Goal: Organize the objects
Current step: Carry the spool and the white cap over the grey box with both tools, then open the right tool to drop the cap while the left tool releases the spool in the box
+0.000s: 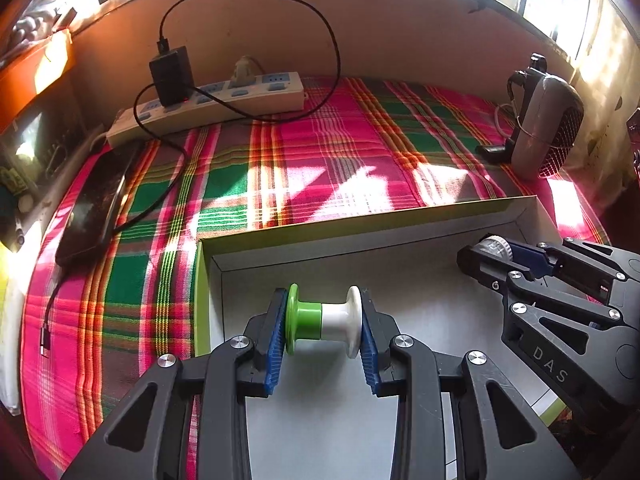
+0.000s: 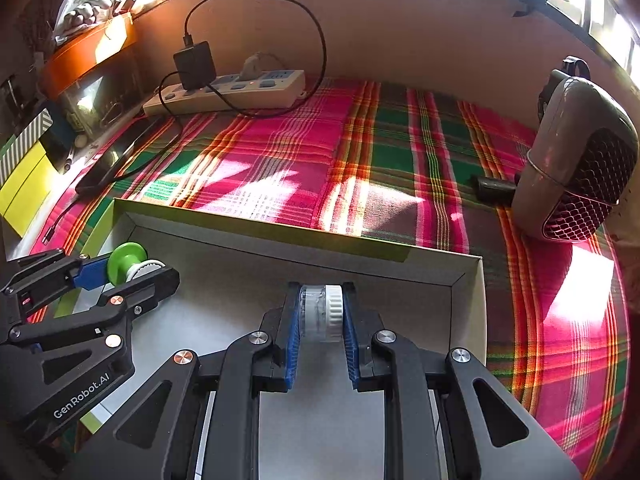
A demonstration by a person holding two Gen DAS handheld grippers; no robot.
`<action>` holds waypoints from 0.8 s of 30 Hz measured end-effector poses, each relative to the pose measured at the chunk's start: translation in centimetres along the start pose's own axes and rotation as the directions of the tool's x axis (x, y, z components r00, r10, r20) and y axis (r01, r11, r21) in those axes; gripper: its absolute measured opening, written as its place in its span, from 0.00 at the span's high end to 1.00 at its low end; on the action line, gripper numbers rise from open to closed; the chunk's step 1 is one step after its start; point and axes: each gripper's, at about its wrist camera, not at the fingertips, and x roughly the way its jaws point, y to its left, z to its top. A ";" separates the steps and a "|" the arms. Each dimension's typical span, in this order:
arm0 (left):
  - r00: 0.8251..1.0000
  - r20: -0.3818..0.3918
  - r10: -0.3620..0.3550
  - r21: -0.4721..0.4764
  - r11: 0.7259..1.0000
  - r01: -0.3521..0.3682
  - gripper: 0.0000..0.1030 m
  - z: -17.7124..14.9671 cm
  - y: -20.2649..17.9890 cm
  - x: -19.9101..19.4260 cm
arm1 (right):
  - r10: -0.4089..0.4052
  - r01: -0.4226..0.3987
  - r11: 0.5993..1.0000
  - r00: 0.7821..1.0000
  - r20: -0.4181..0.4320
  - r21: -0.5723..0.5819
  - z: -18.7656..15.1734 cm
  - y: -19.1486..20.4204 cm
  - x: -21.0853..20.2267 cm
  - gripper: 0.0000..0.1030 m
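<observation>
1. The left gripper (image 1: 323,322) pinches a green-and-white spool (image 1: 323,321) at lower centre, over the box (image 1: 360,228).
2. The right gripper (image 2: 321,314) pinches a small white-capped jar (image 2: 321,312) at lower centre, also over the box.

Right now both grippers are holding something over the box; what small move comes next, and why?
Probably lower the left gripper a little and open it. It clamps the green-and-white spool over the floor of the white box, inside its walls. The right gripper, gripping the small clear jar, sits apart, so there is room.
</observation>
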 end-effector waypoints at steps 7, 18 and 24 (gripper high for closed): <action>1.000 0.004 0.004 0.002 1.000 -0.004 0.71 0.0 -0.1 0.0 | -0.020 0.020 1.000 1.000 -0.004 -0.008 0.1 0.2 0.0 0.81; 1.000 0.002 -0.011 -0.021 1.000 0.011 0.70 0.0 0.2 -0.2 | -0.036 0.036 0.999 0.999 -0.002 0.013 -0.1 0.1 -0.2 0.71; 0.999 0.024 -0.025 -0.025 0.999 0.026 0.70 -0.2 0.3 -1.3 | -0.026 0.026 0.999 1.000 0.014 0.026 -0.2 0.0 -1.1 0.71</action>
